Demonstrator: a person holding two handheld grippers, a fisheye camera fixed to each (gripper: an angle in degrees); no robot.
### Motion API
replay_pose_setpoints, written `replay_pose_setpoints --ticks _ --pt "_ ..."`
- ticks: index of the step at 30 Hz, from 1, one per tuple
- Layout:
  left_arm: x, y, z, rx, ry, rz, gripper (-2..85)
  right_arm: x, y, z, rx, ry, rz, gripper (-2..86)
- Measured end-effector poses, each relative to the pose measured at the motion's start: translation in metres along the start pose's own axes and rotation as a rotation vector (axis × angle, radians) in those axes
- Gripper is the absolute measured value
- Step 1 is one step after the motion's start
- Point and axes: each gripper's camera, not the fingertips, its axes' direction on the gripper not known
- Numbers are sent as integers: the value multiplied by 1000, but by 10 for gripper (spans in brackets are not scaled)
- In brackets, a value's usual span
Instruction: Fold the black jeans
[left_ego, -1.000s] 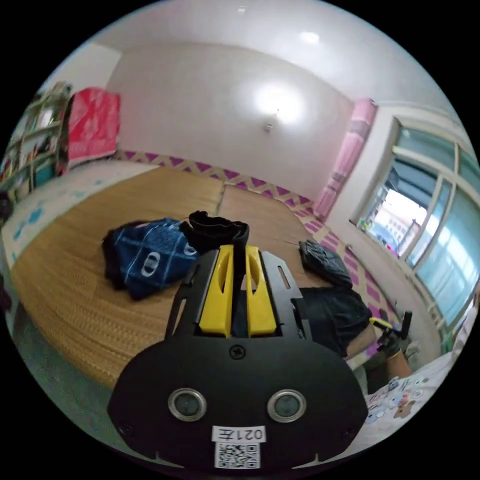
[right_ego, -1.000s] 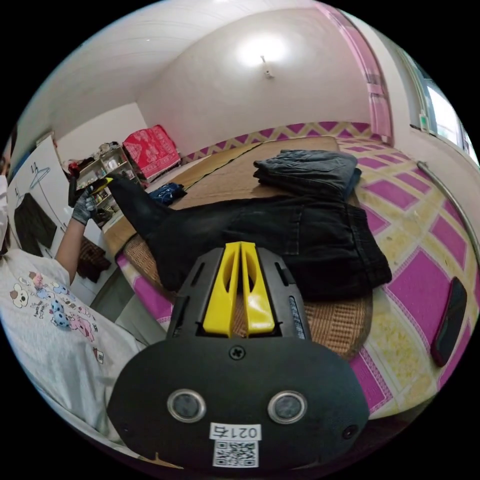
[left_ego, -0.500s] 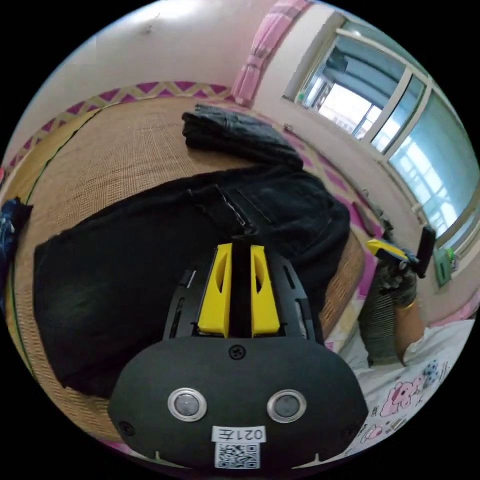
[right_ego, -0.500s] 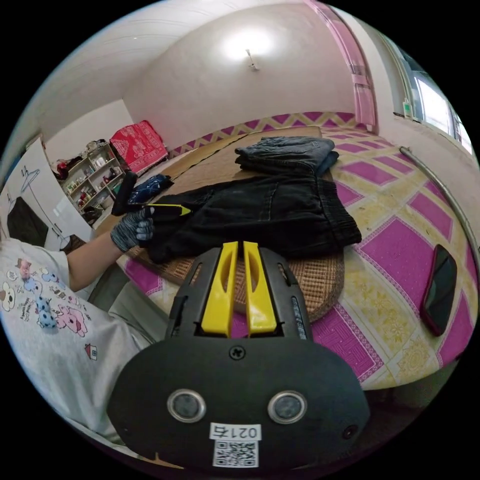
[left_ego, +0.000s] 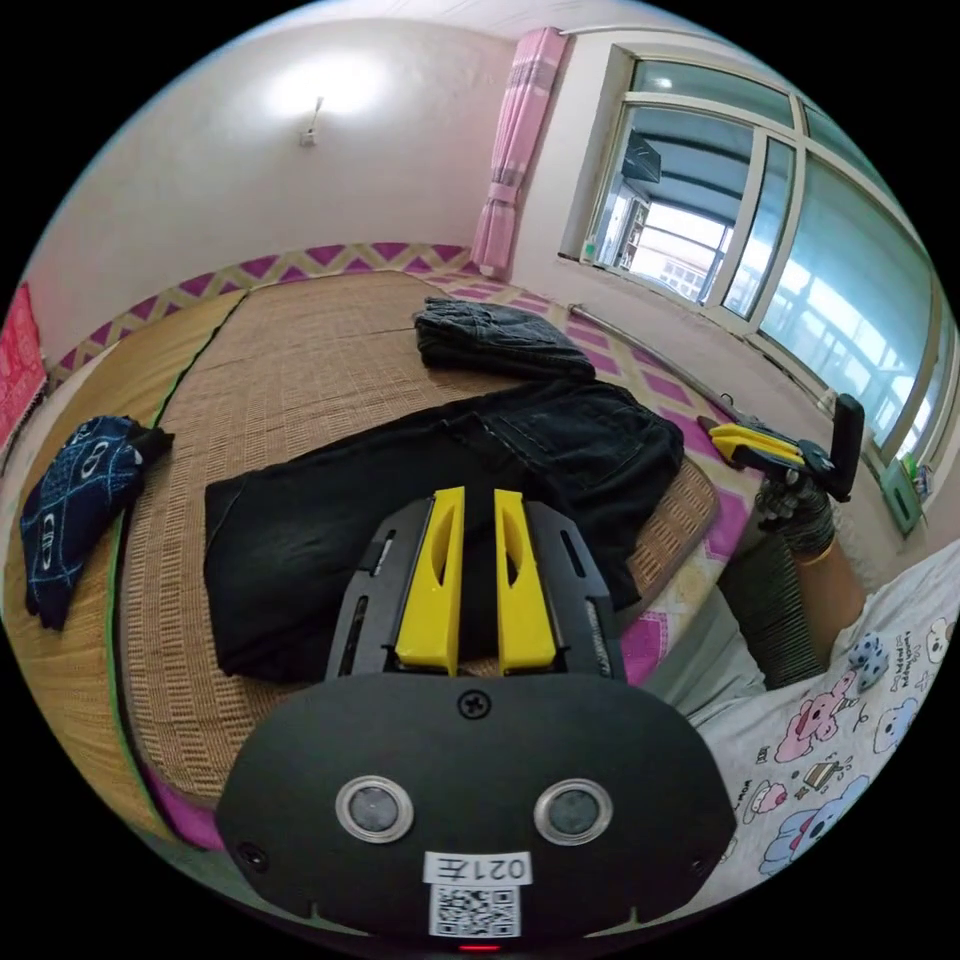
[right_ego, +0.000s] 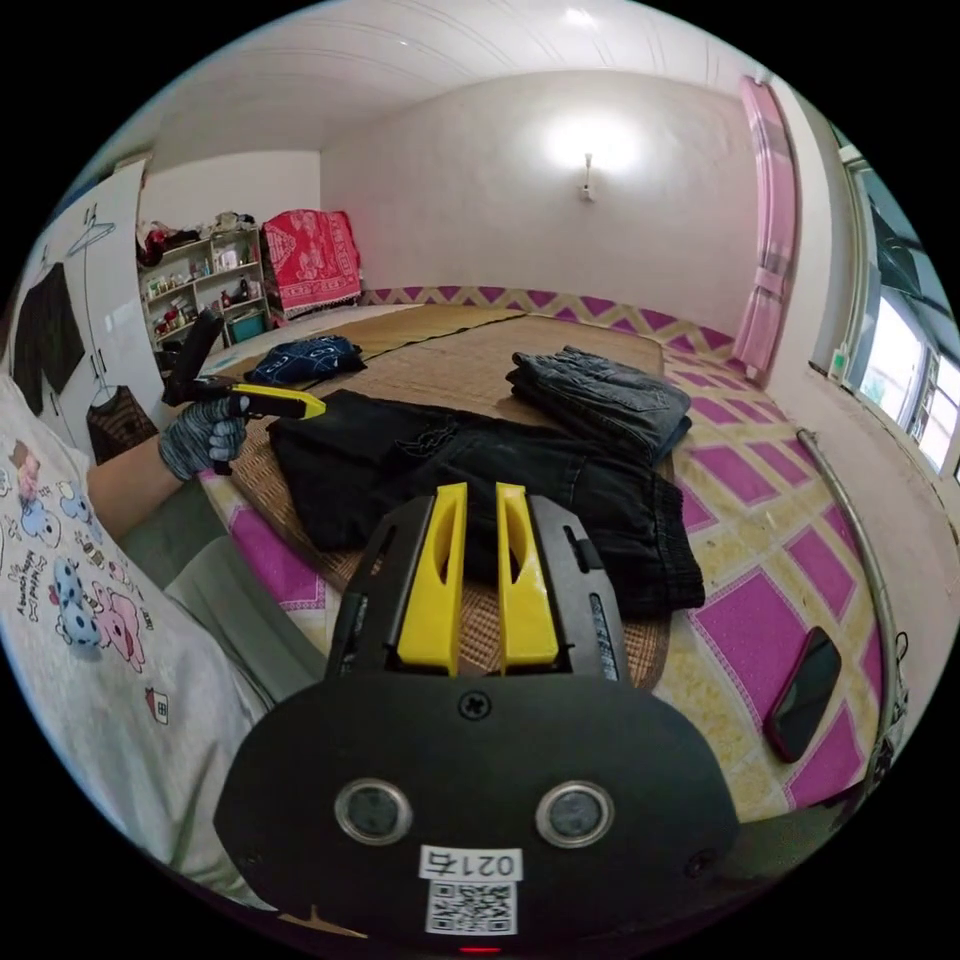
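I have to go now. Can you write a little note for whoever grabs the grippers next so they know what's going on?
Left hand-held gripper: open, holding nothing, over the near edge of the jeans.
Right hand-held gripper: open, holding nothing, near the waistband end.
Jeans: flat on the mat, folded lengthwise into a long strip.
Also on the mat: a folded dark pile and a blue cloth. A phone lies on the sheet.
Left: fold the strip across to shorten it, perhaps then stack it.

Left gripper (left_ego: 470, 500) hangs over the black jeans (left_ego: 420, 490), yellow jaws parted, nothing between them. Jeans lie folded on the woven mat (left_ego: 300, 350). Beyond them, a folded dark pair (left_ego: 495, 338) (greyer denim). Right gripper (left_ego: 760, 447) hovers by the window side, jaws empty.
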Motion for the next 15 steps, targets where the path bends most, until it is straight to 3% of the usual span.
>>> replay_pose_setpoints --ticks 6,11,15 --pt "-11 28 -10 -1 -66 -54 44 27 -9 6 -32 47 27 67" --pt "-28 55 -18 -11 -101 -123 42 133 22 -7 -30 167 471 86" --pt "-40 77 -23 -5 -129 -165 40 197 63 -3 -69 98 734 110"
